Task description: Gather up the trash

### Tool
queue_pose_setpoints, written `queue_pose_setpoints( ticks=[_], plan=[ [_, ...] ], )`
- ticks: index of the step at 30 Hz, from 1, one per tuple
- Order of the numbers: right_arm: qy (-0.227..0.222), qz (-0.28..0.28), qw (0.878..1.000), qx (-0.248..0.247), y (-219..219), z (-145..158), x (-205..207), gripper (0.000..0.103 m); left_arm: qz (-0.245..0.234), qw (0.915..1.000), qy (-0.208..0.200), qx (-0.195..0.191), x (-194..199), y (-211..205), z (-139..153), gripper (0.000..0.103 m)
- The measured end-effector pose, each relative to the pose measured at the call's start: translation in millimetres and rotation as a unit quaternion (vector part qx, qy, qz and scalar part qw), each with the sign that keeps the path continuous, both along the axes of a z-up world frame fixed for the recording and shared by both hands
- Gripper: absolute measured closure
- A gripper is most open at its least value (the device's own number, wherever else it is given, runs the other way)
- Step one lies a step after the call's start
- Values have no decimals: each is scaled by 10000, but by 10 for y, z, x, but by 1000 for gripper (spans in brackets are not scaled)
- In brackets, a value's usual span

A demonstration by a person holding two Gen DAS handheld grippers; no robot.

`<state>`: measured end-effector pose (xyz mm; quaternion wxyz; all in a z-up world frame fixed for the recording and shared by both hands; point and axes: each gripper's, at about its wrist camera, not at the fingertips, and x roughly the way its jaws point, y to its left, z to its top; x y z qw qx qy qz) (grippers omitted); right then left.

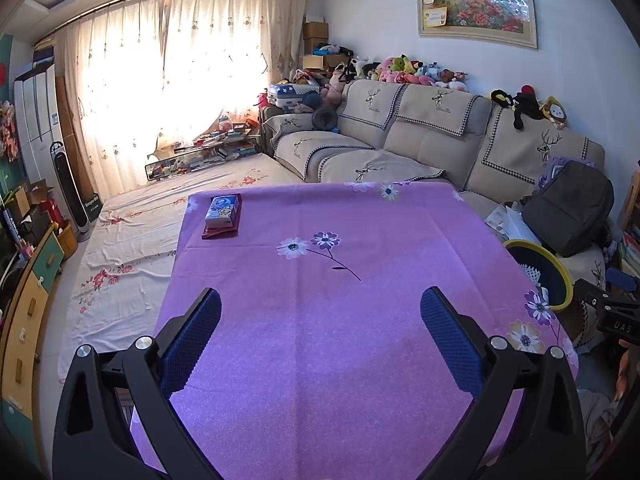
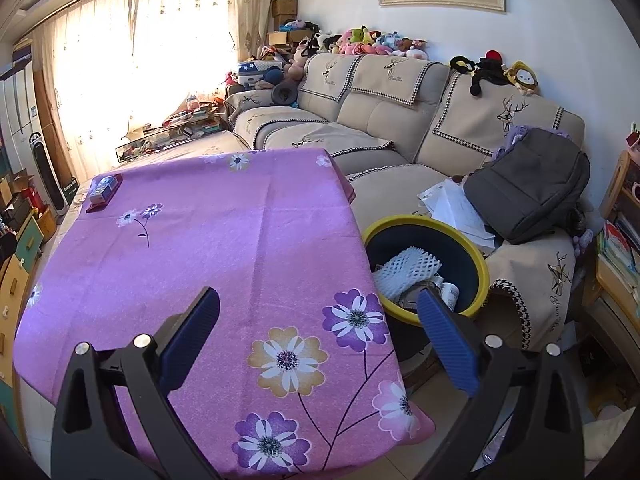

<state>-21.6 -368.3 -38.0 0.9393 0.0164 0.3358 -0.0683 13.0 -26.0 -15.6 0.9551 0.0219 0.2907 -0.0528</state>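
Observation:
A yellow-rimmed dark trash bin [image 2: 476, 264] stands on the floor right of the table, holding white foam netting [image 2: 408, 270] and small white containers [image 2: 450, 294]. The bin also shows at the right in the left wrist view [image 1: 560, 268]. My left gripper [image 1: 320, 304] is open and empty above the purple flowered tablecloth [image 1: 340, 340]. My right gripper [image 2: 318, 306] is open and empty over the table's right edge [image 2: 280, 240], its right finger in front of the bin. A small blue tissue pack [image 1: 223, 212] lies on a dark red tray at the table's far left corner.
A beige sofa [image 2: 380, 120] runs behind the table, with a grey backpack [image 2: 528, 188] and loose papers [image 2: 456, 208] on it. Plush toys line the sofa top. A drawer cabinet [image 1: 28, 304] stands at the left. Bookshelves stand at the right [image 2: 620, 248].

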Motion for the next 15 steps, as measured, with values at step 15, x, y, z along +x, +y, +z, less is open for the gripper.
queue_pose_setpoints(
  ticks=[15],
  plan=[
    [38,12,10000,16,-16,-29,3,9,-58,9999,102,6,46,-46,-45,5]
  ],
)
